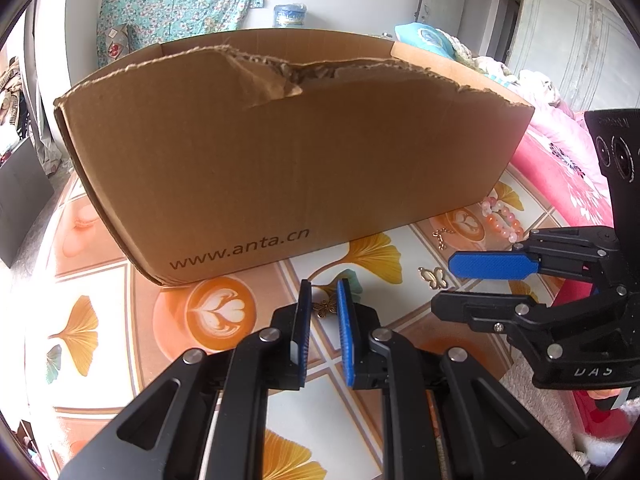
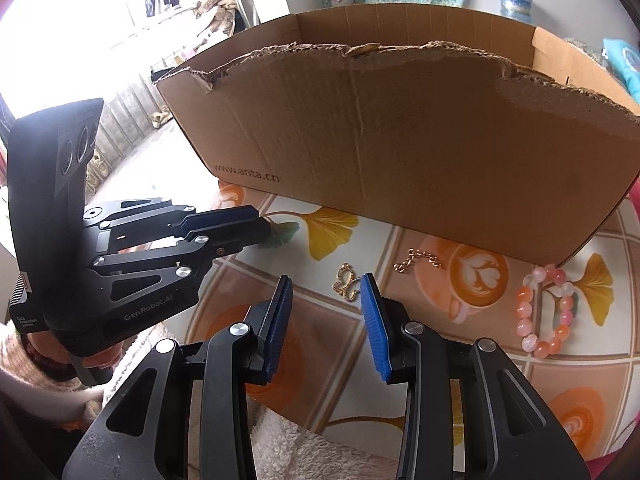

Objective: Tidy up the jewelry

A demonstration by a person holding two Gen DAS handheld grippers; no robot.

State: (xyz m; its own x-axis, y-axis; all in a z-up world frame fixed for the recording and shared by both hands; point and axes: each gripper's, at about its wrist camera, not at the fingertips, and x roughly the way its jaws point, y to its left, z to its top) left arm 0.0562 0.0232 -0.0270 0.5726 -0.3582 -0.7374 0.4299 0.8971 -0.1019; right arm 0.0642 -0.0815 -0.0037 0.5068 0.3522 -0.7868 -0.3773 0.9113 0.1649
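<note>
A torn brown cardboard box [image 1: 288, 152] printed www.anta.cn stands on the patterned tablecloth; it also shows in the right wrist view [image 2: 400, 140]. My left gripper [image 1: 323, 286] is open, its fingers either side of a small bronze butterfly charm [image 1: 326, 307] on the cloth. My right gripper [image 2: 326, 280] is open, low over the cloth, with a gold butterfly pendant [image 2: 347, 285] just ahead between the fingertips. That pendant shows in the left wrist view [image 1: 433, 276] too. A gold chain piece [image 2: 418, 260] and a pink and orange bead bracelet [image 2: 546, 312] lie to the right.
The tablecloth [image 2: 440, 392] has ginkgo leaf and latte prints. A pink bedspread [image 1: 560, 160] lies to the right of the table. A white fluffy fabric [image 2: 288, 448] lies at the table's near edge. The box's inside is hidden.
</note>
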